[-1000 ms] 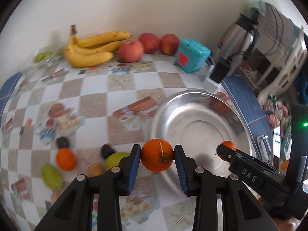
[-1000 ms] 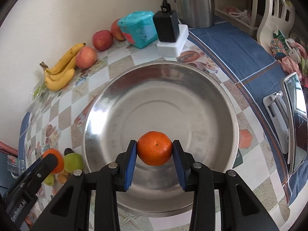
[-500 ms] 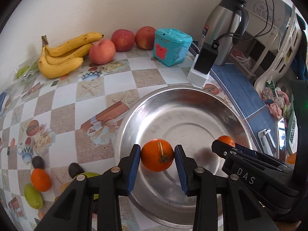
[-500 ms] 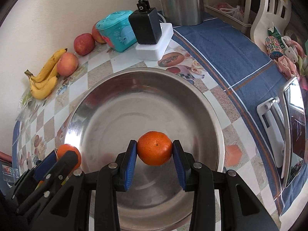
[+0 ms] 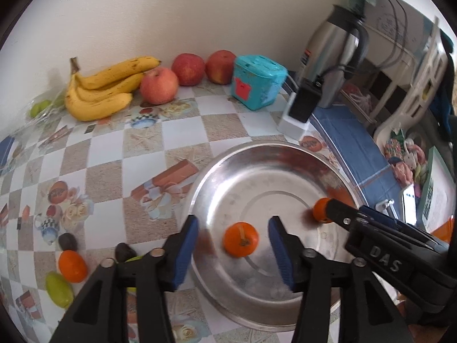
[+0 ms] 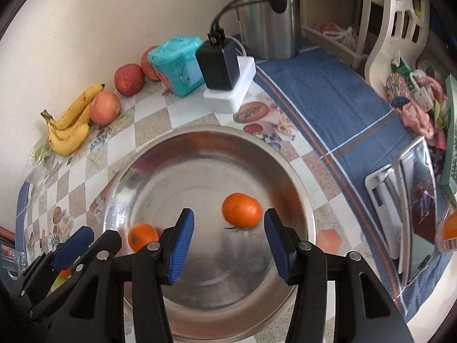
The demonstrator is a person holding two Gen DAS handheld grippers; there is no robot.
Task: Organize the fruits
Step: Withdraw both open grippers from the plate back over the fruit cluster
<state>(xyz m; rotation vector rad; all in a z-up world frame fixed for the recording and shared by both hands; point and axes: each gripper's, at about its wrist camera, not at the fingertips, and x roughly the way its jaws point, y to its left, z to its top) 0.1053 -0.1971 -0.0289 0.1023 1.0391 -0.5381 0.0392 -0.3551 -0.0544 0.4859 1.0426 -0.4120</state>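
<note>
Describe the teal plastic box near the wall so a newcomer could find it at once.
Start at the tall steel kettle in the far corner of the checked tablecloth. Just left of it, past the black plug on the white power strip, stands the teal plastic box. It sits at the end of the row of red apples, and it alone is square-edged with a red sticker.

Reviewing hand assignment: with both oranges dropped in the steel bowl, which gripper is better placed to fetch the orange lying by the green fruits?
Probably left. The loose orange lies beside the left gripper, whose jaws are opening and empty; the right gripper hangs over the bowl's far side.
</note>
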